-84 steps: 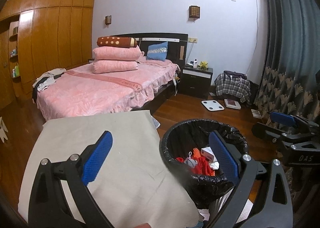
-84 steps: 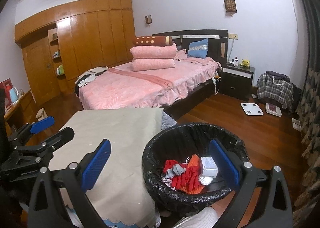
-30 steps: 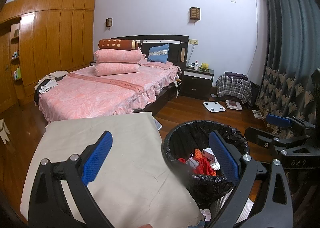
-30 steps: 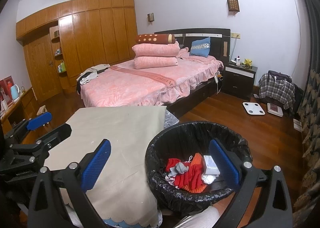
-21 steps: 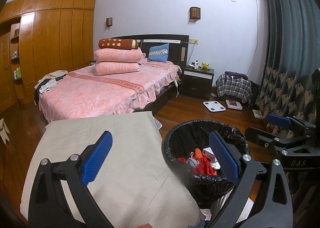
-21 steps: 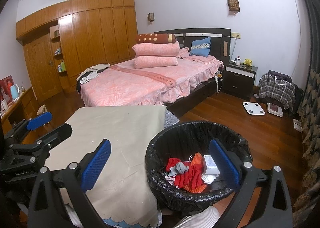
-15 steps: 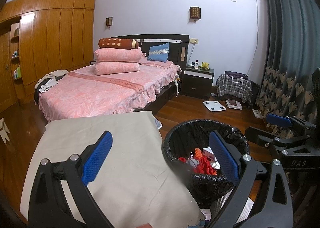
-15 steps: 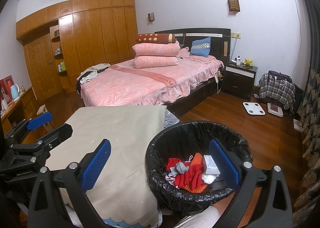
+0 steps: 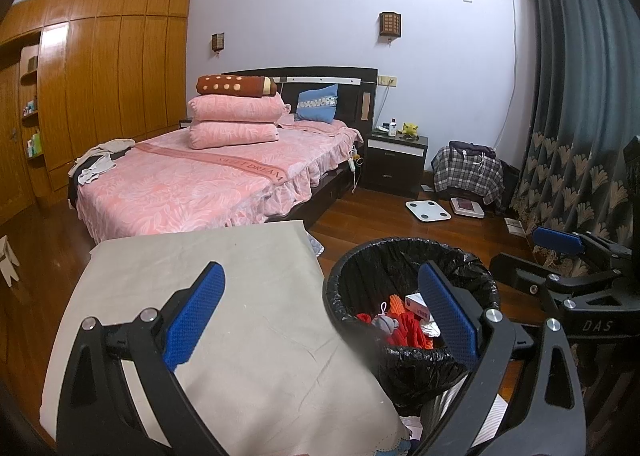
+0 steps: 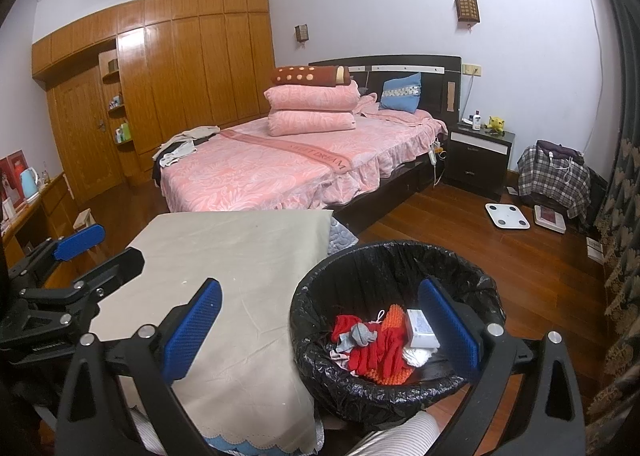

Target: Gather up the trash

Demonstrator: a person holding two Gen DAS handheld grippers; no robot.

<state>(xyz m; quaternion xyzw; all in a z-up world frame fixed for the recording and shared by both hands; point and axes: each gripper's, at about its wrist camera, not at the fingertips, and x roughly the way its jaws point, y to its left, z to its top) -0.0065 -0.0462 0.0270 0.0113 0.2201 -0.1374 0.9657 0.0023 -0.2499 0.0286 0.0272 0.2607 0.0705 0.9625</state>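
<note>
Judging by the cloth-covered table (image 10: 240,256), bare of any litter in both views, and by the black-lined bin (image 10: 396,256) just beside its right edge, collecting looks finished or nearly so. Lying low inside the bin: red and orange scraps (image 10: 372,352), a grey wad, a small white box (image 10: 420,330). Hovering with jaws spread wide and gripping nothing: left gripper (image 9: 320,314) and right gripper (image 10: 320,330).

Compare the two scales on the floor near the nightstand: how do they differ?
The white scale is plain white with four small dark dots and lies in the open on the wooden floor. The other scale has a dark reddish centre inside a white frame and sits close by the plaid-covered bag. Both are squarish and lie flat on the floor.
</note>
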